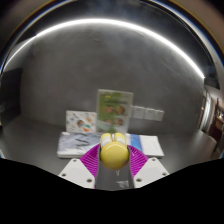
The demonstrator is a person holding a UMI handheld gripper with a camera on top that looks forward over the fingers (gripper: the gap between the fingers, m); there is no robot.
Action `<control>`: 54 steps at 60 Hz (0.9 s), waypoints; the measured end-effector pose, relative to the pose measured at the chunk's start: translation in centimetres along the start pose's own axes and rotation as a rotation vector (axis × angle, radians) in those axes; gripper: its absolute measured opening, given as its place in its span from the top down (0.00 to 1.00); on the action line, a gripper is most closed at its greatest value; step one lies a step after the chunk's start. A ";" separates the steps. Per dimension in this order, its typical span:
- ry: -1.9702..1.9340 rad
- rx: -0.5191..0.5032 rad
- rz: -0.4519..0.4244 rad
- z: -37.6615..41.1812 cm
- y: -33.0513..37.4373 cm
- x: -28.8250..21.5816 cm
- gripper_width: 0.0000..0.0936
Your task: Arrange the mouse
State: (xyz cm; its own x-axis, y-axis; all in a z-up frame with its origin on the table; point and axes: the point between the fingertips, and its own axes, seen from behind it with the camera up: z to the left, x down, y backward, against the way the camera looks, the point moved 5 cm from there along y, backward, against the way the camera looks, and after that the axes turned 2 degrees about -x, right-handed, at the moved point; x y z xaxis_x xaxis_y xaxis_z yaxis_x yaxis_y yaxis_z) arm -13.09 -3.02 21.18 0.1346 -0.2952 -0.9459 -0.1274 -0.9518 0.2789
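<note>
Handheld gripper (112, 172), seen from its own camera. Two fingers project forward, one on each side. Each finger ends in a pale, whitish, angular tip block with flat faces and a small dark dot, probably a screw or hole. The inner face of each finger carries a magenta-purple pad (90, 157) with fine parallel ribs running across it, tapering toward the front. No cables, sleeve or skin are visible.

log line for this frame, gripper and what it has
gripper: shut on yellow mouse | mouse: between the pads, off table | beyond: booklets
</note>
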 end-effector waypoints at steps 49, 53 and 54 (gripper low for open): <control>-0.158 -0.206 0.304 -13.4 0.7 19.0 0.10; -0.179 -0.158 0.300 -15.8 3.1 19.8 0.10; -0.181 -0.143 0.303 -16.5 3.7 19.9 0.10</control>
State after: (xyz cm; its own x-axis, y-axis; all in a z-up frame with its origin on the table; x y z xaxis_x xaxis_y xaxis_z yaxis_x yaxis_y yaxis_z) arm 5.37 -13.85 6.10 -0.0654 -0.5582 -0.8271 0.0052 -0.8290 0.5592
